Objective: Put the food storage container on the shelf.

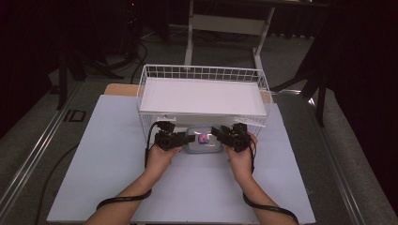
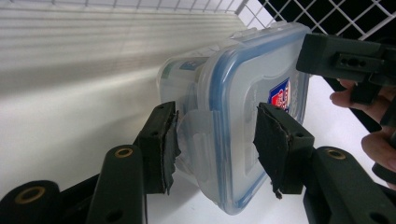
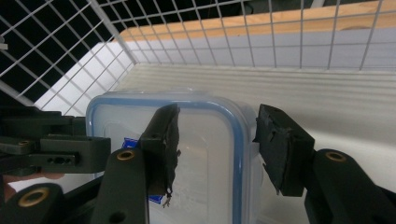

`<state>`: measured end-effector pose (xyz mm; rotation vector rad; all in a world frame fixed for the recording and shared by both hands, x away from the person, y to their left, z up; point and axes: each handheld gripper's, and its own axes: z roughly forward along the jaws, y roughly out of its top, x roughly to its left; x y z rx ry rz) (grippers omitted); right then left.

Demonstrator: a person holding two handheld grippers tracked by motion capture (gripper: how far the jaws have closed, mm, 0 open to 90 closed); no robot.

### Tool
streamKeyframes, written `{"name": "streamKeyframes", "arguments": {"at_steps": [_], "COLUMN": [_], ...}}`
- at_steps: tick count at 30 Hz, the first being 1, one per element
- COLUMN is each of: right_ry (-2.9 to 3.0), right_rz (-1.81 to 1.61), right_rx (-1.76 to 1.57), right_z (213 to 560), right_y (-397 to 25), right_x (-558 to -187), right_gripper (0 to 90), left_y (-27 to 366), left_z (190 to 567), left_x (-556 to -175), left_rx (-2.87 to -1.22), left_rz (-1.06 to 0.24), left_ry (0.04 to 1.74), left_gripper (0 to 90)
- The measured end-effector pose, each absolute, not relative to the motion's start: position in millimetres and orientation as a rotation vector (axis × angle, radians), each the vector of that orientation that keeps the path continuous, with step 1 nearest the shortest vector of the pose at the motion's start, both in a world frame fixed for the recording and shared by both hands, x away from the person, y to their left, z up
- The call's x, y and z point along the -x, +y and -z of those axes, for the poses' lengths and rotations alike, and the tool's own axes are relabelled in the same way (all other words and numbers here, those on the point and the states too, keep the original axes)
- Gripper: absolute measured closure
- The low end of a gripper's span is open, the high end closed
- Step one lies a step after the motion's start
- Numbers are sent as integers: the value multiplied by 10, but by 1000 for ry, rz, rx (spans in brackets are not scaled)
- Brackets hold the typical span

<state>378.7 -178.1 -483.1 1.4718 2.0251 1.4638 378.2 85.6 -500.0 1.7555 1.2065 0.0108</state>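
Desk: a pale sheet covered the desk [image 1: 112, 154], with a strip of bare wood showing behind it.
Rack: a white wire rack [image 1: 202, 96] stood at the middle of the desk, its solid white shelf on top and an open space underneath, facing the person.
Container: a clear plastic container [image 1: 202, 139] with a blue-rimmed snap lid and a red-and-blue label lay on the desk at the rack's front edge, half under the shelf, between the two tools.
Left hand-held gripper: the left hand-held gripper [image 1: 187, 138] came in from the container's left side; in the left gripper view its jaws straddled the container's [image 2: 243, 126] edge over a lid clasp, one pad on the lid face and the other against the side, closed on the box as far as could be seen.
Right hand-held gripper: the right hand-held gripper [image 1: 216, 131] met the container from the right; in the right gripper view one pad lay on the lid of the container [image 3: 205, 158] and the other sat just off the outer edge with a small gap visible, so a firm clamp could not be told.
Hands: the left hand [image 1: 162, 157] and right hand [image 1: 240, 157] held the tools from below, forearms entering from the bottom, a black cable [image 1: 124, 200] trailing along each wrist.
Surroundings: the grey floor [image 1: 37, 136] and dark stands lay beyond the desk.
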Motion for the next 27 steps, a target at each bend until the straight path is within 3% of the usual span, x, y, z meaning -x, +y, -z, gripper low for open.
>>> {"name": "streamKeyframes", "arguments": {"at_steps": [7, 14, 16, 27], "right_ry": [1983, 1963, 1989, 2000], "right_rz": [-1454, -1478, -1417, -1391], "right_rx": [-1480, -1470, -1464, -1372], "right_z": [4888, 4952, 4992, 4927], "right_y": [-1760, -1777, -1748, -1737], "right_x": [-3797, -3826, -3836, -3732], "right_gripper": [500, 500, 454, 438], "left_y": [900, 858, 820, 814], "left_z": [5028, 5058, 5059, 5053], "left_x": [-3886, -3915, -3931, -3890], "left_rx": [-1744, -1739, -1791, -1762], "left_rz": [-17, -113, -209, -223], "left_ry": [1176, 1110, 1141, 1155], "left_gripper": [502, 481, 452, 411]}}
